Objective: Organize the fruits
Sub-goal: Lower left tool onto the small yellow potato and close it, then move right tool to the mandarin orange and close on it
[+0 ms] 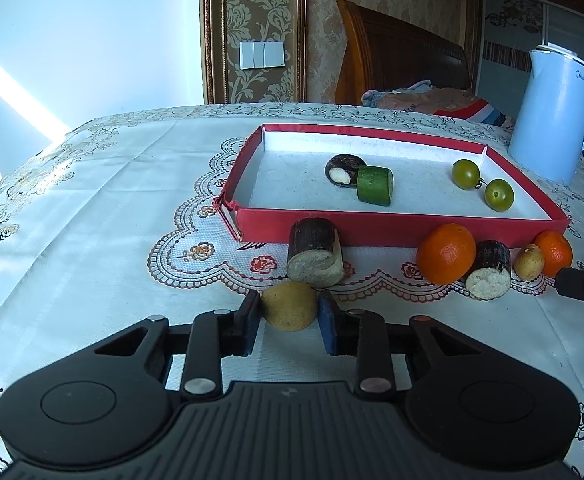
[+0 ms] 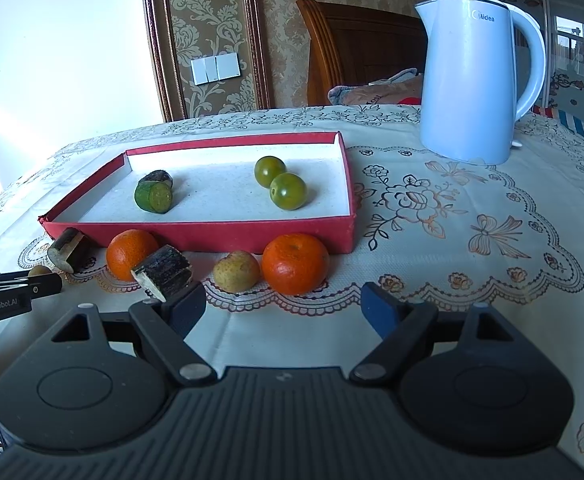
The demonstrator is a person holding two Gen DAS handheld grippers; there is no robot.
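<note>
The left gripper is clenched on a yellow-brown fruit resting on the tablecloth, just in front of a dark cane piece and the red tray. The right gripper stands wide, holding nothing — an orange and a second small fruit lie just ahead (the kettle stands well behind).

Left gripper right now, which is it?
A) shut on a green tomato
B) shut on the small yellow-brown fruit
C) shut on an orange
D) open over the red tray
B: in the left wrist view the left gripper has its fingers pressed on both sides of the small yellow-brown fruit, on the tablecloth short of the red tray.
</note>
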